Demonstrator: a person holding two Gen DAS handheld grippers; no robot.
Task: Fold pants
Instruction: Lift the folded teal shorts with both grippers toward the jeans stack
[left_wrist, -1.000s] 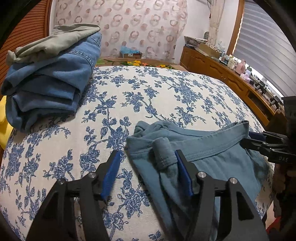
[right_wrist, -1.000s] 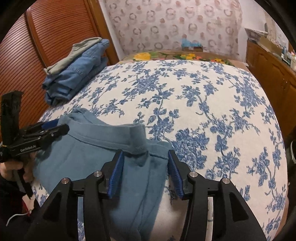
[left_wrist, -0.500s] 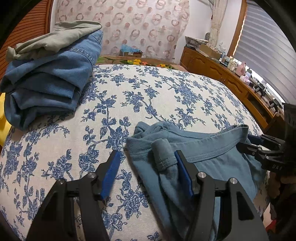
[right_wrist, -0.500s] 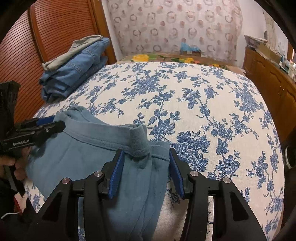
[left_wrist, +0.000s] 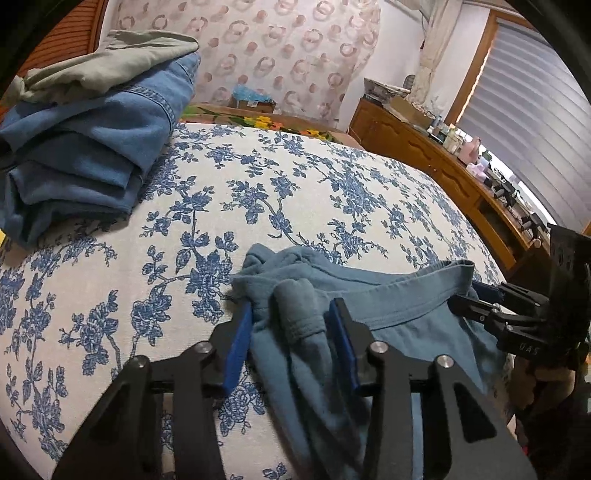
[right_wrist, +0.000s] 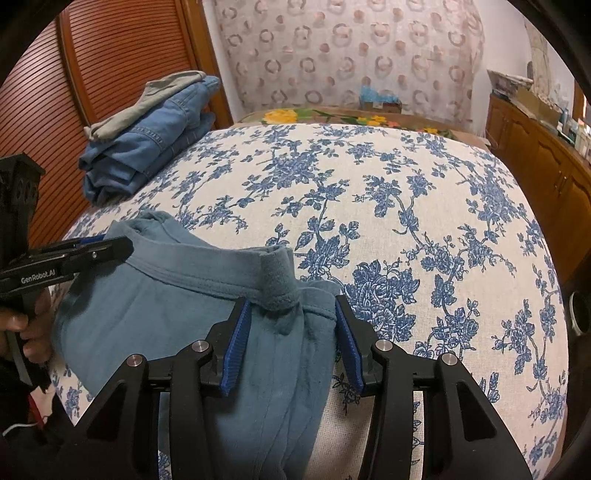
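Observation:
Teal pants (left_wrist: 399, 314) lie at the near edge of a bed with a blue floral cover (left_wrist: 295, 192), waistband toward the bed, legs hanging off the edge. My left gripper (left_wrist: 291, 332) is open, its jaws straddling the bunched left waistband corner. My right gripper (right_wrist: 293, 328) is open, its jaws straddling the right waistband corner with its belt loop (right_wrist: 277, 280). The pants also show in the right wrist view (right_wrist: 155, 306). Each gripper is seen from the other's camera: the right one (left_wrist: 476, 302) and the left one (right_wrist: 110, 245).
A stack of folded jeans topped by a grey-green garment (left_wrist: 85, 140) sits at the far left of the bed, also in the right wrist view (right_wrist: 147, 140). A wooden dresser with clutter (left_wrist: 461, 166) runs along the right. A slatted wooden door (right_wrist: 110, 74) stands left.
Both grippers have moved forward over the waistband corners, and their jaws have narrowed around the cloth. The pants have shifted little.

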